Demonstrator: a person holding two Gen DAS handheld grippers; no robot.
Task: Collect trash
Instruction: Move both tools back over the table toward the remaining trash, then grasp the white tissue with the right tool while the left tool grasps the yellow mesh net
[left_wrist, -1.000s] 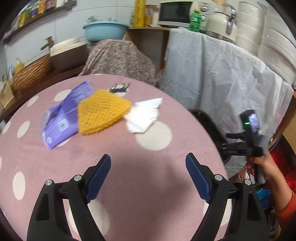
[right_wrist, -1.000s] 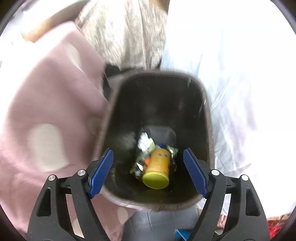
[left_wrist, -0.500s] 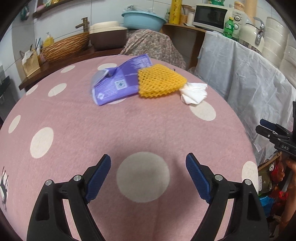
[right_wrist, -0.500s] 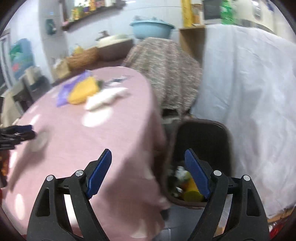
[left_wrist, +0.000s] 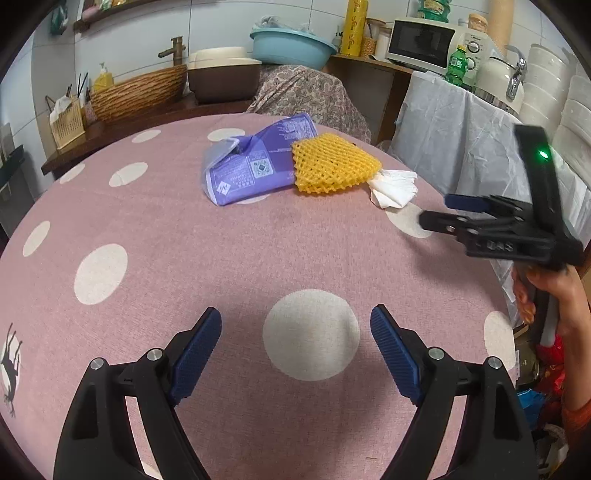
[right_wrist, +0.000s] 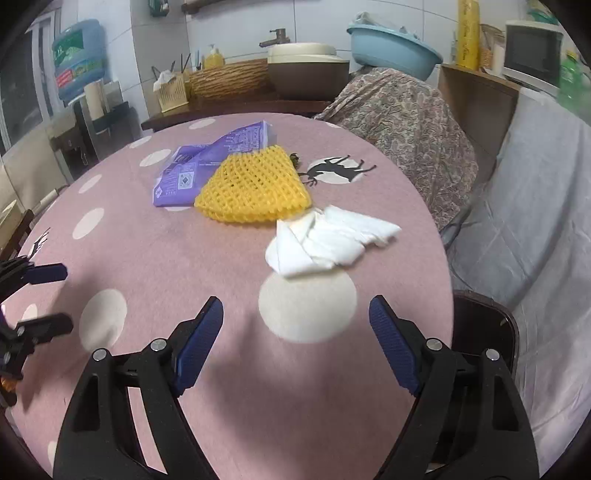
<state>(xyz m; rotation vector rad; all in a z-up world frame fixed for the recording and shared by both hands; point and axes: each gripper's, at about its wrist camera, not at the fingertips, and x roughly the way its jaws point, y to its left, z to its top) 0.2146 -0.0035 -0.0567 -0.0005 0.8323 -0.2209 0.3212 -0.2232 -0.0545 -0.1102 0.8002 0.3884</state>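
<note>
Since three scraps lie mid-frame on the desk (right_wrist: 155, 369), both the left tool (left_wrist: 295, 350) and right tool (right_wrist: 295, 343) are held apart, empty, aimed toward the white tissue (right_wrist: 328, 242), yellow net (right_wrist: 255, 188) and purple wrapper (right_wrist: 199, 166).

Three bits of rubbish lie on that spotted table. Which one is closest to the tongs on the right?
The crumpled white tissue. It lies just ahead of the right tongs, while the yellow foam net and the purple wrapper sit farther back.
</note>
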